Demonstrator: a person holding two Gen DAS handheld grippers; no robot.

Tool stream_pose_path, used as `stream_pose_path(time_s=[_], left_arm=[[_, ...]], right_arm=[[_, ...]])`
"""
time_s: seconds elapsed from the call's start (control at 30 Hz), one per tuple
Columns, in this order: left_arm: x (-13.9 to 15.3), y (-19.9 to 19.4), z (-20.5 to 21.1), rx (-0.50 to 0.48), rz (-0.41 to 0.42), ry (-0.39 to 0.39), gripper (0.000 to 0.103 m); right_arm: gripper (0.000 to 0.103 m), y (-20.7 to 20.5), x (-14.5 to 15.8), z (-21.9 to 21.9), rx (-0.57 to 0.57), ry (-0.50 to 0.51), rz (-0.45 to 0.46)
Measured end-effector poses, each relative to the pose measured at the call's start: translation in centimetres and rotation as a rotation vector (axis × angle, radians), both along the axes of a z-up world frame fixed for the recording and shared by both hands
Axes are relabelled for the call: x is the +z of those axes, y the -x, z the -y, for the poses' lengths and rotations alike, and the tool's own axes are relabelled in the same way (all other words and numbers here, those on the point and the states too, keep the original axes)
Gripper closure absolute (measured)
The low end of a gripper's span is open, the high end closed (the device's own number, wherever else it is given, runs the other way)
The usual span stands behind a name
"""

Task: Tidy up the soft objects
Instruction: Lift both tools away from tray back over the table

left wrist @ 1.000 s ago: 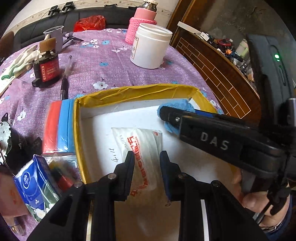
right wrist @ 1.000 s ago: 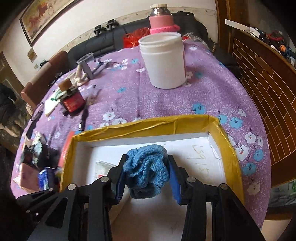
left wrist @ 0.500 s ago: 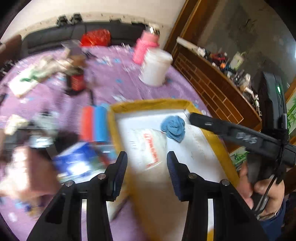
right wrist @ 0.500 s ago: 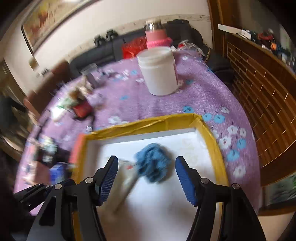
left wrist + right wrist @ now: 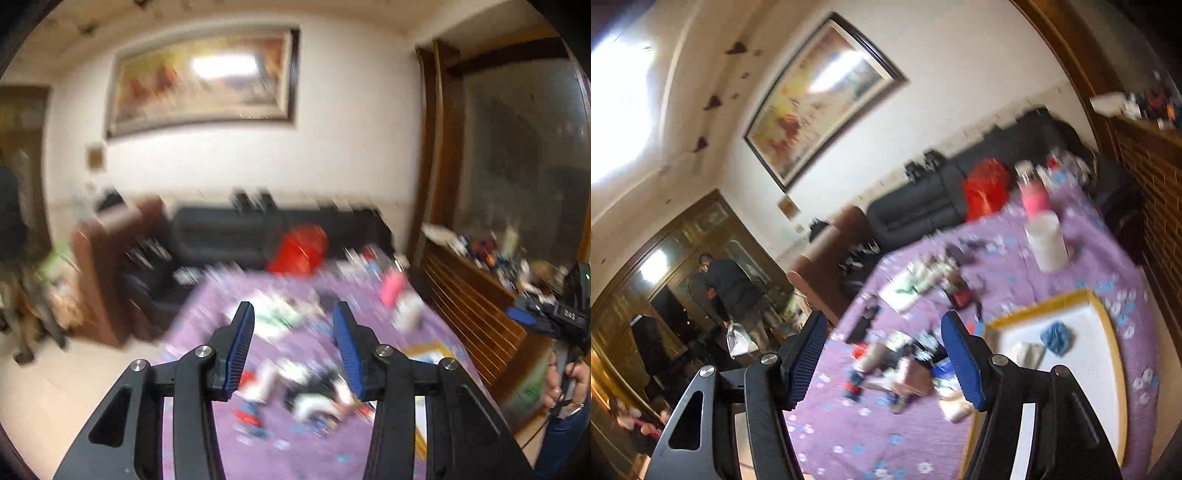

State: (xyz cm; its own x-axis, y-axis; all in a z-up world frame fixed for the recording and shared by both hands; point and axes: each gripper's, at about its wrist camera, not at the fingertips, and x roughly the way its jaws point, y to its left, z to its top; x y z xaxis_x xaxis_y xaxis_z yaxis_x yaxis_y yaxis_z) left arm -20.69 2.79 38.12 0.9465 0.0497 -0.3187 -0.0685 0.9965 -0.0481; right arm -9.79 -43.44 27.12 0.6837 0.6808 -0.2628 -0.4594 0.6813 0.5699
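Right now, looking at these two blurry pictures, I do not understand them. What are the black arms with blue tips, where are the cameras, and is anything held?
No robot: a person carries a two-finger tool in each hand, each with a camera looking along its fingers. One picture is from the left gripper, the other from the right gripper. Both stand open and hold nothing; their jaws have just been opening. On the purple tablecloth lies a yellow-rimmed box holding a blue knitted cloth and a white packet. A white jar and blurred clutter stand nearby.
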Motion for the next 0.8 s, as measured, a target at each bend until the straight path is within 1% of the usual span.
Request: stream_pose_path(time_s=[0.03, 0.07, 0.1, 0.13, 0.17, 0.23, 0.27, 0.3, 0.33, 0.4, 0.43, 0.47, 0.53, 0.6, 0.63, 0.67, 0.73, 0.77, 0.8], left_arm=[[1.8, 1.2, -0.3, 0.016, 0.03, -0.012, 0.06], [4.5, 3.0, -0.7, 0.042, 0.077, -0.04, 0.06], [6.4, 4.2, -0.7, 0.061, 0.113, -0.064, 0.06], [8.9, 5.9, -0.9, 0.094, 0.17, -0.083, 0.06], [10.4, 6.9, -0.9, 0.114, 0.205, -0.086, 0.06], [14.4, 8.9, -0.7, 0.15, 0.272, -0.094, 0.06], [16.0, 9.4, -0.3, 0.153, 0.291, -0.093, 0.06], [17.6, 9.9, 0.0, 0.152, 0.309, -0.09, 0.06], [19.3, 10.2, 0.5, 0.145, 0.328, -0.08, 0.06], [21.6, 10.7, 1.4, 0.122, 0.353, -0.055, 0.06], [22.9, 10.9, 2.2, 0.101, 0.366, -0.039, 0.06], [24.2, 11.1, 2.9, 0.081, 0.376, -0.024, 0.06], [26.6, 11.1, 5.1, 0.036, 0.391, 0.004, 0.06], [28.0, 10.8, 7.5, -0.015, 0.408, 0.015, 0.059], [28.4, 10.6, 8.8, -0.048, 0.42, 0.016, 0.058], [28.4, 10.5, 10.3, -0.094, 0.431, 0.011, 0.055], [26.9, 9.9, 13.0, -0.161, 0.427, -0.015, 0.052], [25.9, 9.3, 13.8, -0.182, 0.414, -0.022, 0.052], [24.8, 8.3, 14.3, -0.206, 0.388, -0.024, 0.052]], right_arm=[[0.034, 0.7, 1.4, 0.3, -0.018, 0.005, 0.016], [0.034, 1.3, 3.2, 0.9, -0.042, 0.006, 0.038], [0.034, 2.0, 5.0, 1.7, -0.069, 0.004, 0.063], [0.034, 2.8, 7.2, 2.6, -0.103, 0.004, 0.091], [0.034, 3.6, 9.2, 3.5, -0.134, -0.002, 0.12], [0.034, 5.2, 12.4, 5.2, -0.197, 0.001, 0.176], [0.034, 6.2, 14.4, 6.2, -0.237, 0.007, 0.214], [0.034, 7.4, 16.5, 7.6, -0.281, -0.009, 0.245], [0.033, 8.3, 17.9, 8.8, -0.315, -0.028, 0.262], [0.031, 10.4, 21.4, 11.4, -0.407, -0.036, 0.296], [0.029, 11.2, 22.9, 12.3, -0.438, -0.026, 0.307], [0.029, 12.3, 25.1, 13.4, -0.491, 0.006, 0.324], [0.029, 13.6, 27.5, 14.2, -0.555, 0.047, 0.336], [0.029, 15.3, 30.4, 14.8, -0.62, 0.095, 0.358], [0.029, 15.9, 31.3, 14.7, -0.635, 0.117, 0.369], [0.029, 16.7, 32.1, 14.2, -0.649, 0.151, 0.385], [0.026, 17.4, 31.8, 12.9, -0.627, 0.197, 0.407], [0.025, 17.5, 31.2, 11.7, -0.595, 0.23, 0.42], [0.024, 17.5, 29.9, 9.9, -0.556, 0.264, 0.431]])
